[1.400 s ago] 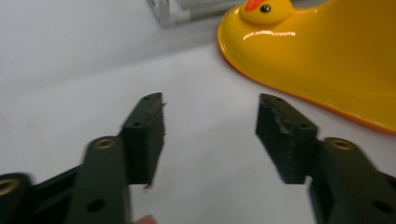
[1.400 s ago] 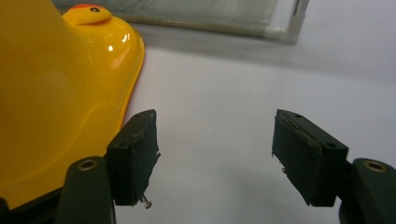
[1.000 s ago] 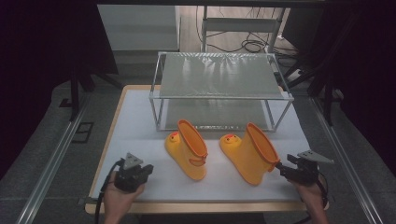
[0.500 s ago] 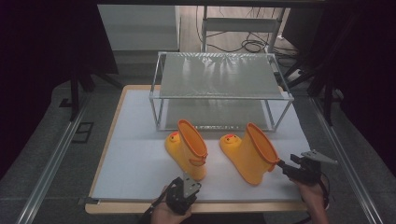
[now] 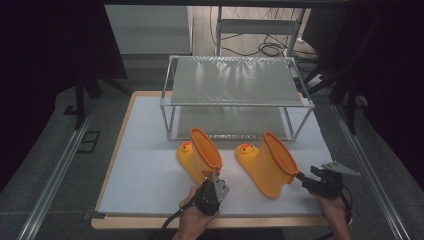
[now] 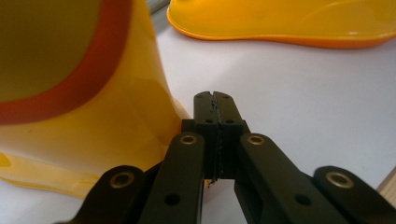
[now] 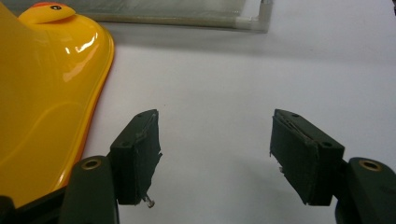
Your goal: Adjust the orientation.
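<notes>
On white tabletop [image 5: 145,170]: two boots [image 5: 199,155].

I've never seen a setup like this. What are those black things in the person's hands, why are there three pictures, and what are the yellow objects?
A person sits at a white table and holds a hand-operated two-jaw gripper in each hand; no robot arm is involved. The wide picture comes from a camera above, looking down and forward. The other two come from small cameras riding on each gripper, looking along its black jaws.

On the table stand two yellow duck-faced rubber boots, the left boot and the right boot, in front of a metal wire shelf.

The left gripper has its jaws pressed together with nothing between them, its tip close beside the left boot. The right gripper is wide open next to the right boot, gripping nothing. So nothing is held at this moment.
</notes>
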